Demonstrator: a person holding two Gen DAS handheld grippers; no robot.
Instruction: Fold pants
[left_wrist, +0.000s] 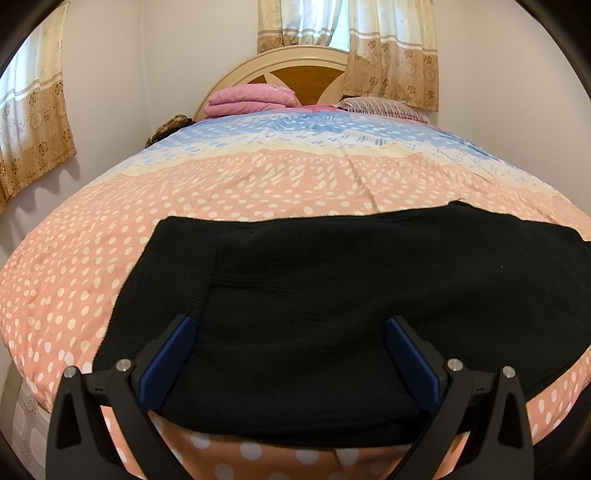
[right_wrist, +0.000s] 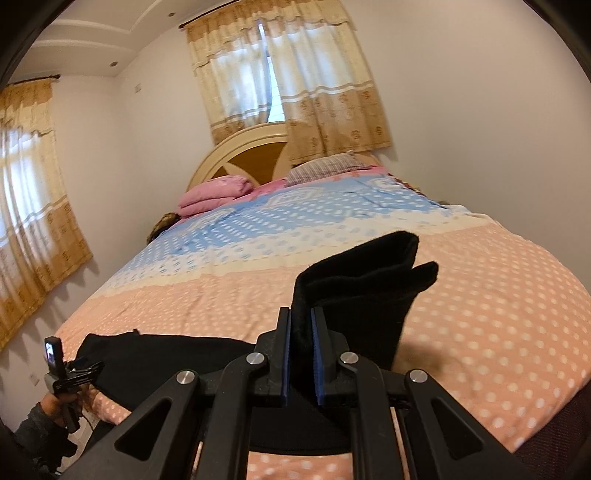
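Pants lay black across the bed's near edge. Right tongs pinched a raised fold; left tongs gaped empty above them.

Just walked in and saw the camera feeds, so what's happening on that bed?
A person is folding black pants on a bed with two handheld grippers. The right gripper is shut on an end of the pants, lifted clear of the bedspread. The left gripper is open above the part lying flat near the bed's edge, gripping nothing.
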